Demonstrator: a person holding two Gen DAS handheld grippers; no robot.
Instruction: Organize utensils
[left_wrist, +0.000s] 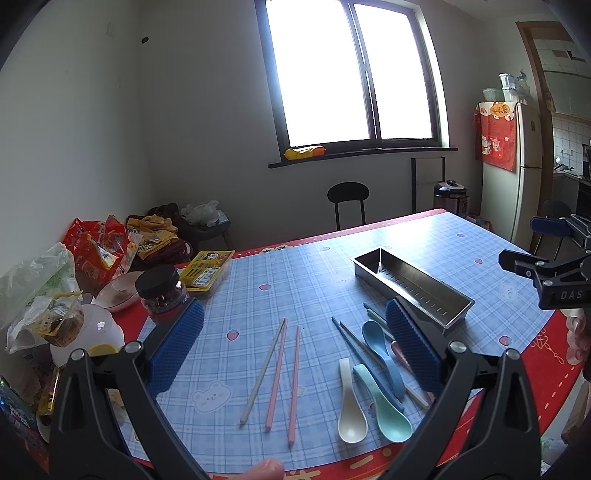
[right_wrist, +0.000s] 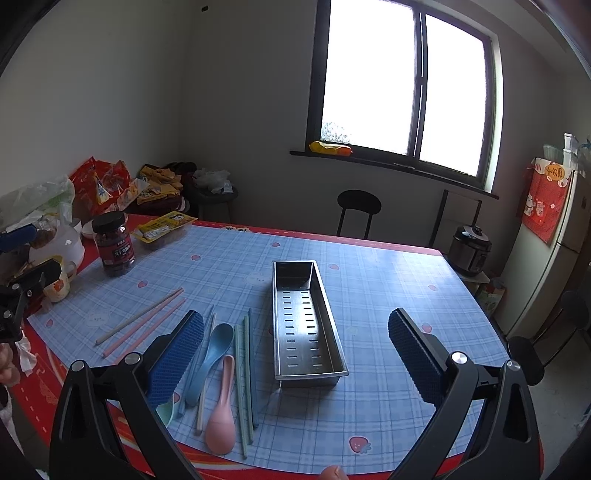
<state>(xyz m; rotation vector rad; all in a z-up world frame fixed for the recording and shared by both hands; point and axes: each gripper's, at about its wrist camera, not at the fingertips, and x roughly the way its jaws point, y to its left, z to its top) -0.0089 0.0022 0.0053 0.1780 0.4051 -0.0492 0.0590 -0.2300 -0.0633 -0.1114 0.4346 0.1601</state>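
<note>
Nearest, the left hand-held gripper (left_wrist: 291, 343) hangs released and empty above three chopsticks (left_wrist: 275, 376), one pale and two pink, lying loose on the checked bench (left_wrist: 258, 280), with a white spoon (left_wrist: 351, 402), a teal spoon (left_wrist: 384, 406) and a blue spoon (left_wrist: 382, 354) just to their right. The right hand-held gripper (right_wrist: 295, 347) is likewise spread wide with nothing held, over the near end of the steel tray (right_wrist: 306, 325), which is empty; a pink spoon (right_wrist: 221, 410) and green chopsticks (right_wrist: 245, 376) lie just left of it. Farther back stand a jar (right_wrist: 113, 243), a yellow packet (right_wrist: 164, 225) and bags (right_wrist: 99, 184).
</note>
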